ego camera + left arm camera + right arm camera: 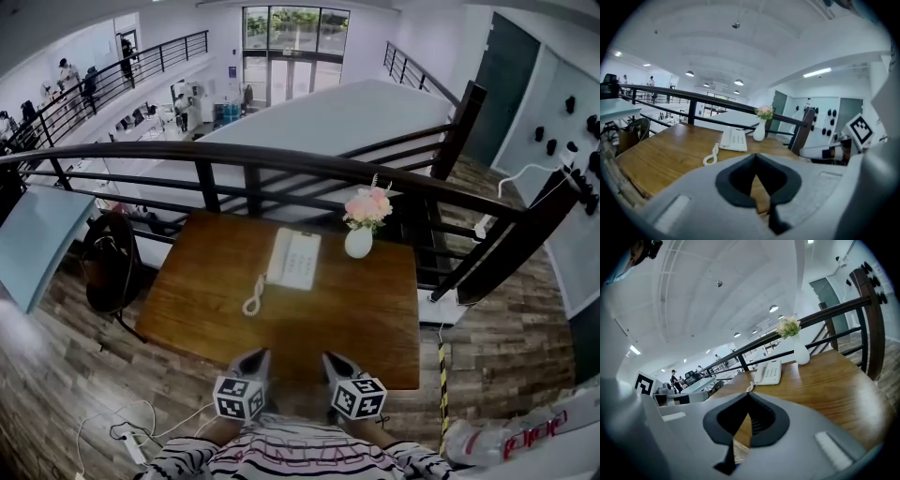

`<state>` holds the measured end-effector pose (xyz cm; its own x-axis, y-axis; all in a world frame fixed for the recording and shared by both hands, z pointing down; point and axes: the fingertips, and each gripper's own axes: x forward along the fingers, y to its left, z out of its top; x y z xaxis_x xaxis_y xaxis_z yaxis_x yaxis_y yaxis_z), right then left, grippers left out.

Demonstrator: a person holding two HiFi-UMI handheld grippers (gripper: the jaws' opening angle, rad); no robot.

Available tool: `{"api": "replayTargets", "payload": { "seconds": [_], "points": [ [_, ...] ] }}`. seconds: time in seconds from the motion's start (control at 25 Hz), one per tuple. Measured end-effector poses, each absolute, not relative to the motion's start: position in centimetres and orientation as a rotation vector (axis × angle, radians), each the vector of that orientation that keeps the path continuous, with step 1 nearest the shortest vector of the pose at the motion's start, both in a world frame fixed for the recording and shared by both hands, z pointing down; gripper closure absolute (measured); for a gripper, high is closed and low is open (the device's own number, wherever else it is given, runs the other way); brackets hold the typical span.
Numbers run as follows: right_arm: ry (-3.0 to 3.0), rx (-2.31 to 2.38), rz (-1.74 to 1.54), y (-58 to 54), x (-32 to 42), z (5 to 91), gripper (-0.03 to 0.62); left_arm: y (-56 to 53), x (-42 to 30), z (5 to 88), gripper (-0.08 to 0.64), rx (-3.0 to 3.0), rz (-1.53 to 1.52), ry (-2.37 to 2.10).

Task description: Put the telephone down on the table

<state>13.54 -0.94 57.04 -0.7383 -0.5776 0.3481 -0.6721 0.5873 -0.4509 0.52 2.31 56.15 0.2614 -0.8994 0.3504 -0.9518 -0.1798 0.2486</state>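
A white telephone [293,258] lies flat on the wooden table [356,319], far half, with its coiled cord [254,297] trailing toward me. It also shows in the left gripper view as the telephone [733,139] and in the right gripper view as the telephone [769,372]. My left gripper [255,360] and right gripper [336,363] hover side by side over the table's near edge, well short of the phone. Both are shut with nothing between the jaws, as seen at the left gripper [756,157] and right gripper [748,397].
A white vase of pink flowers [362,228] stands just right of the telephone. A dark railing [281,164] runs behind the table, with a post [457,131] at the right. A chair with a bag [110,262] sits to the left; cables [122,427] lie on the floor.
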Motion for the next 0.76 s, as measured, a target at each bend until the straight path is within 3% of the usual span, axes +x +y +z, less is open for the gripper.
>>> {"api": "replayTargets", "payload": {
  "seconds": [0.76],
  "points": [
    [-2.633,1.117,0.863,-2.4,13.4,57.7,0.594,1.5,-0.1,56.8,0.558,2.128,0.174,-1.662]
  ]
}}
